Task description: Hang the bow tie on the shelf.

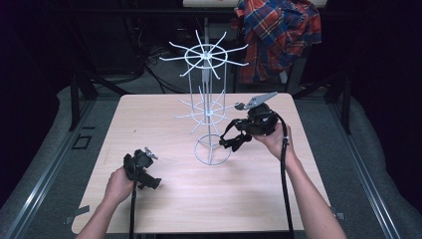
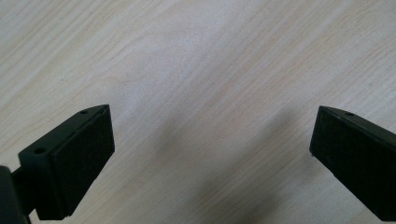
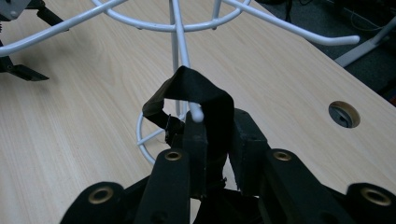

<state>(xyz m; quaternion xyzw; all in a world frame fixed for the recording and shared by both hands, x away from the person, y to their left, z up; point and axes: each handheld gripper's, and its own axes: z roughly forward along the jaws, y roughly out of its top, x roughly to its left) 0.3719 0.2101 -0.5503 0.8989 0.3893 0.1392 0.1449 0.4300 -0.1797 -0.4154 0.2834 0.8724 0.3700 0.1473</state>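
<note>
R gripper [image 3: 215, 128] at the white wire rack [image 1: 206, 107], jaws nearly together w/ black strap [image 3: 196, 91] between them; can't tell if pads press it. Strap loop draped over tip of a rack prong [image 3: 195, 113], which runs straight away from jaws toward the center pole. L gripper [image 2: 210, 154] well apart, jaws spread wide over bare table [image 2: 196, 56]. R hand is nearer; next move prob turns on sliding loop along prong axis

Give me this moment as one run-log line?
right gripper: looping black strap over rack prong, strap between jaws | left gripper: open, over table
</note>
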